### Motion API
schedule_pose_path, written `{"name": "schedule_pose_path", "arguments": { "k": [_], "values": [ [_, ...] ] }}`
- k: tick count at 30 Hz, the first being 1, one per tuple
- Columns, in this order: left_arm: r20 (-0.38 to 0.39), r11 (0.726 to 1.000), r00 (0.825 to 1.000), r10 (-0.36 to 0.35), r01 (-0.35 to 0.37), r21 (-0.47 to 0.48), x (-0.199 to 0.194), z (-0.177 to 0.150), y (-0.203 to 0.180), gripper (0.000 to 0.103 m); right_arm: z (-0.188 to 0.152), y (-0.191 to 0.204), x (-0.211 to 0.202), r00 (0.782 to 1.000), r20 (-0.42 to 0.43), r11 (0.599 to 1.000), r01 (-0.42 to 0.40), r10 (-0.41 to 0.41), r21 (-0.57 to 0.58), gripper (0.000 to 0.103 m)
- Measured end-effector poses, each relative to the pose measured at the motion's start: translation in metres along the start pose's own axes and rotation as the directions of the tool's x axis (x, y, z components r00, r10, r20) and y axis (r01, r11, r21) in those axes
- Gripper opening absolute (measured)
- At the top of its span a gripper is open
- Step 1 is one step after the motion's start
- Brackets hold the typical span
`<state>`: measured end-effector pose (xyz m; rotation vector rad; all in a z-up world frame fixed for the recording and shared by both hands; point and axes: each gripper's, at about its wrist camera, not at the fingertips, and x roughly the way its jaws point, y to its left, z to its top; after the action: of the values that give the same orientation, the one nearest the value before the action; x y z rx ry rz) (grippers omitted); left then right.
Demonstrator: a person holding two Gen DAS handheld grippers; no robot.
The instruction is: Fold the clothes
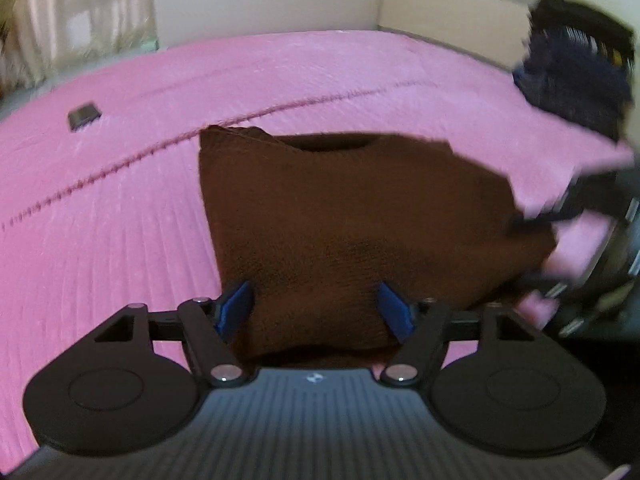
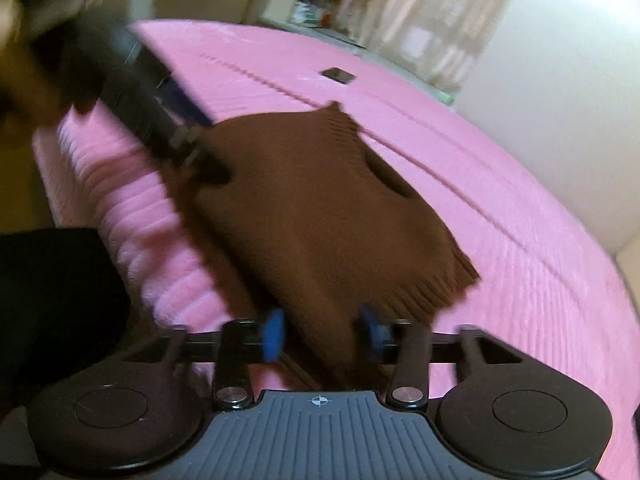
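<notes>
A brown knit sweater lies folded on the pink bedspread, neck opening toward the far side. My left gripper is open, its blue pads either side of the sweater's near edge. In the right wrist view the sweater lies slanted, ribbed hem to the right. My right gripper is open over the sweater's near corner. The right gripper shows blurred at the sweater's right edge in the left wrist view, and the left gripper shows blurred at the sweater's left edge in the right wrist view.
A small dark flat object lies on the bedspread far left; it also shows in the right wrist view. A dark pile of clothes sits at the far right. Curtains and a white wall stand behind the bed.
</notes>
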<state>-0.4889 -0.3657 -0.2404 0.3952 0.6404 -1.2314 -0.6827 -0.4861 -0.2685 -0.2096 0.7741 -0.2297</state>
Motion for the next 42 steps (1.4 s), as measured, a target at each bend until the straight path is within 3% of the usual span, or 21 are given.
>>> {"name": "schedule_pose_path", "arguments": {
  "k": [3,7,12,14,15,16,18,19,24,26,27,28,31,34,37,39,42],
  "values": [
    [-0.029,0.999,1.000,0.009,-0.008,0.040,0.013,-0.003,-0.004,0.070,-0.001,-0.032,-0.019,0.997,0.030,0.982,-0.070,0.066,0.176,0.056],
    [-0.048,0.997,0.999,0.022,-0.018,0.076,0.022,-0.005,-0.009,0.071,0.007,-0.073,-0.031,0.979,0.174,0.906,-0.165,0.104,0.390,0.056],
    [-0.051,0.996,0.998,0.026,-0.022,0.087,0.019,-0.004,-0.012,0.072,0.030,-0.101,0.023,0.970,0.182,0.847,-0.232,0.163,0.478,0.056],
    [-0.055,0.997,0.998,0.022,-0.018,0.081,0.020,-0.004,-0.010,0.073,0.030,-0.111,0.055,0.967,0.136,0.814,-0.253,0.214,0.523,0.053],
    [-0.058,0.997,0.998,0.020,-0.016,0.078,0.021,-0.004,-0.010,0.074,0.027,-0.118,0.070,0.964,0.132,0.792,-0.266,0.233,0.550,0.037],
    [-0.060,0.997,0.998,0.018,-0.014,0.074,0.022,-0.004,-0.009,0.074,0.026,-0.126,0.075,0.963,0.135,0.775,-0.269,0.235,0.572,0.014],
    [-0.064,0.998,0.998,0.014,-0.009,0.070,0.023,-0.003,-0.007,0.076,0.024,-0.142,0.080,0.964,0.139,0.747,-0.264,0.228,0.610,0.002],
    [-0.066,0.998,0.998,0.012,-0.008,0.067,0.024,-0.003,-0.007,0.076,0.023,-0.149,0.082,0.964,0.140,0.732,-0.261,0.224,0.629,0.003],
    [-0.066,0.997,0.998,0.013,-0.008,0.072,0.024,-0.002,-0.007,0.079,0.031,-0.139,0.048,0.981,0.113,0.804,-0.192,0.156,0.563,0.006],
    [-0.059,0.998,0.998,0.008,-0.005,0.061,0.021,-0.001,-0.005,0.079,0.028,-0.125,0.022,0.982,0.144,0.819,-0.184,0.125,0.544,0.031],
    [-0.044,0.998,0.999,0.012,-0.010,0.058,0.016,-0.001,-0.004,0.079,0.026,-0.118,0.008,0.980,0.163,0.826,-0.182,0.111,0.534,0.051],
    [-0.027,0.998,0.999,0.017,-0.016,0.056,0.010,0.000,-0.003,0.079,0.022,-0.108,0.001,0.979,0.170,0.829,-0.189,0.115,0.527,0.055],
    [0.023,0.998,0.999,0.032,-0.033,0.049,-0.006,0.001,0.000,0.076,0.010,-0.077,-0.011,0.973,0.174,0.831,-0.222,0.153,0.510,0.055],
    [-0.019,0.997,0.999,0.034,-0.033,0.064,-0.001,-0.004,0.006,0.077,-0.010,-0.057,0.003,0.978,0.089,0.829,-0.205,0.186,0.521,0.055],
    [-0.042,0.996,0.999,0.034,-0.031,0.083,0.003,-0.009,0.008,0.078,-0.010,-0.057,-0.002,0.984,0.067,0.833,-0.173,0.163,0.525,0.055],
    [-0.027,0.993,0.999,0.043,-0.040,0.107,-0.005,-0.007,0.008,0.078,-0.001,-0.056,-0.017,0.985,0.083,0.858,-0.170,0.148,0.485,0.055],
    [0.032,0.975,0.996,0.086,-0.091,0.202,-0.024,-0.005,0.005,0.075,0.014,-0.035,-0.041,0.990,0.103,0.946,-0.126,0.099,0.299,0.056]
  ]
}}
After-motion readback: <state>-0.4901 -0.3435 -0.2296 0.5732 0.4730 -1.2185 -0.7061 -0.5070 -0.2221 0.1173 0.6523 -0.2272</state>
